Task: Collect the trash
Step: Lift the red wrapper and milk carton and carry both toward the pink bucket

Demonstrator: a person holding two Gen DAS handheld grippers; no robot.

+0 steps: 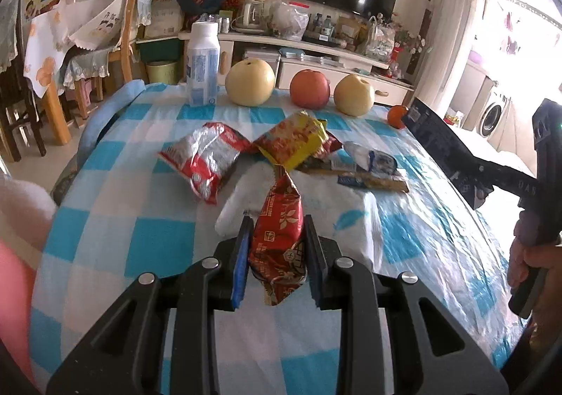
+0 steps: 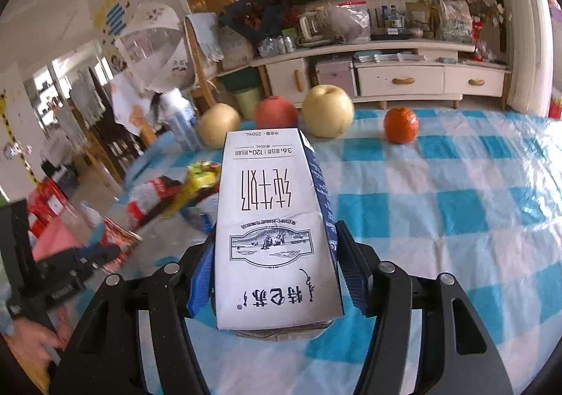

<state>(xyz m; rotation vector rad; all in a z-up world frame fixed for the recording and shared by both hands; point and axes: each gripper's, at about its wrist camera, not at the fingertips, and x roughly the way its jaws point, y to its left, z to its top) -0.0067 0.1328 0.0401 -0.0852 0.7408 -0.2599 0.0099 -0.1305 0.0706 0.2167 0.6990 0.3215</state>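
My left gripper is shut on a crumpled red wrapper, held above the blue-and-white checked tablecloth. Beyond it lie a red-and-silver snack bag, a yellow-red snack bag and a flat blue-and-white wrapper. My right gripper is shut on a white milk carton with black print, lifted over the cloth. In the left wrist view that carton and the right gripper's body show at the right edge. The wrapper pile sits left of the carton.
Along the table's far edge stand a white bottle, two yellow pears, a red apple and a small orange. A cluttered TV cabinet and chairs lie beyond. A person's hand grips the right handle.
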